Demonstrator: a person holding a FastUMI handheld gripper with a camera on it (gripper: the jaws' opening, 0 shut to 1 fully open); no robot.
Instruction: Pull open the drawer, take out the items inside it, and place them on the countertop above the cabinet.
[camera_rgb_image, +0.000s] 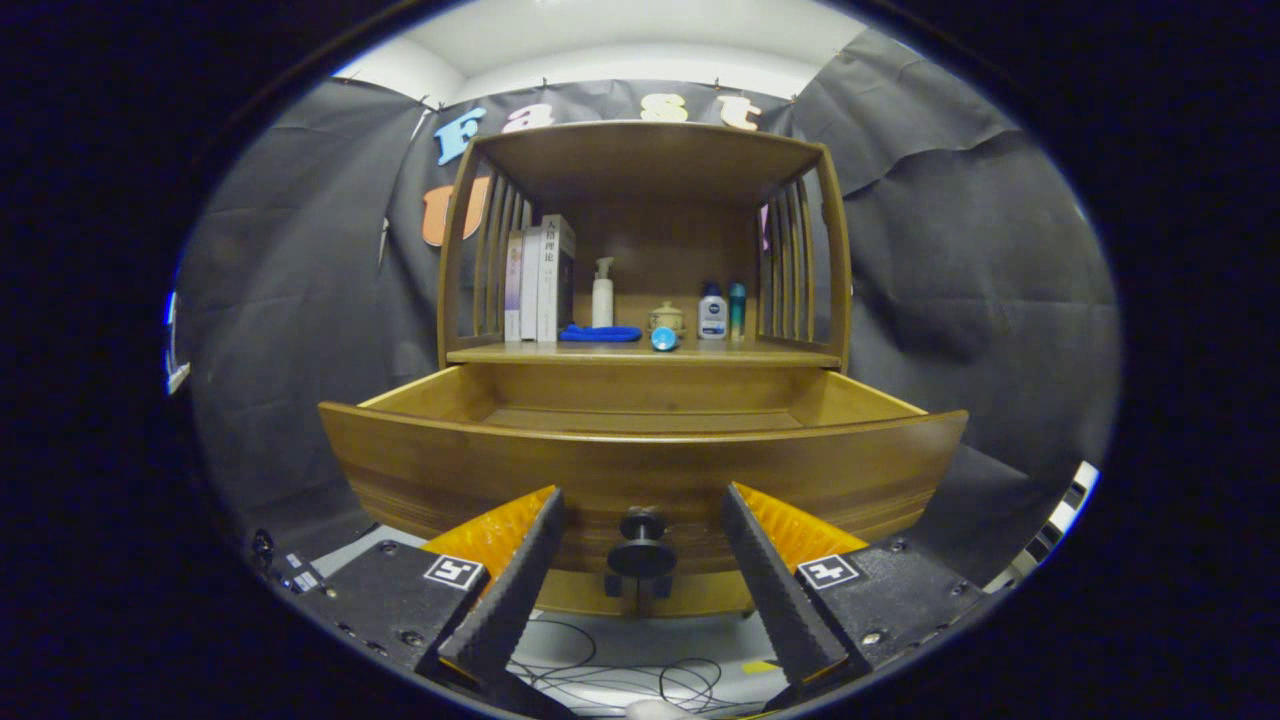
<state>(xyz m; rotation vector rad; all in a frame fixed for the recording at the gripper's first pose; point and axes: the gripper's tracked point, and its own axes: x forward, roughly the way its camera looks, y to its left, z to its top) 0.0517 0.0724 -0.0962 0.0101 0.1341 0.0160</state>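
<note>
The wooden cabinet (645, 260) is standing against the dark cloth wall, and its drawer (640, 465) is hanging pulled out toward the gripper, its curved front board reaching well past the cabinet on both sides. From where the camera is sitting, the drawer's floor is showing as bare wood at the back; the near part is hiding behind the front board, so I cannot tell what is lying there.

Going left to right along the countertop (500, 354) above the drawer: a few books (538, 280) are standing upright by the left slats, a blue cloth (600, 334) is lying flat just beside them, a white pump bottle (602, 295) is standing behind the cloth, a small blue round thing (663, 339) is sitting at the front edge, a little lidded jar (666, 318) is just behind it, then a white bottle (712, 314) and a slim teal bottle (737, 310) are standing side by side near the right slats.

Lower down, the gripper (640, 545) is holding its fingers spread wide, touching nothing. The drawer's dark round knob (641, 550) is sitting between them, clear of both. Thin cables (620, 675) are trailing across the pale floor beneath.
</note>
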